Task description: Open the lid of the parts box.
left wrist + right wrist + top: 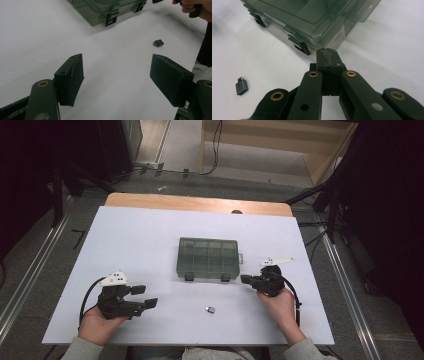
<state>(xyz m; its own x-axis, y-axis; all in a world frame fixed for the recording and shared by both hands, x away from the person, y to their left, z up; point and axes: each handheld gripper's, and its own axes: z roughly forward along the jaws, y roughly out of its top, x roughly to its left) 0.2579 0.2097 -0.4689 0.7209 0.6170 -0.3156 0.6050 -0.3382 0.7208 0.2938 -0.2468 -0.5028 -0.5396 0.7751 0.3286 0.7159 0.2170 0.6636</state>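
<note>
Resting on the counter (150,235): left tool (145,296) released, right tool (245,279) clenched empty beside the latched compartment box (208,258); small adapter (210,309) between them.

Smoky-green box (208,257), seemingly grey adapter (210,309)

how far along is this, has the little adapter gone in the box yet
Nothing looks done: the small grey adapter lies loose on the white table, and the compartment box sits latched. In hand: nothing; left gripper open, right gripper shut empty by the box. Left: unlatching, loading the adapter.

Left hand-held gripper (142,296) agape, right hand-held gripper (245,279) closed
</note>
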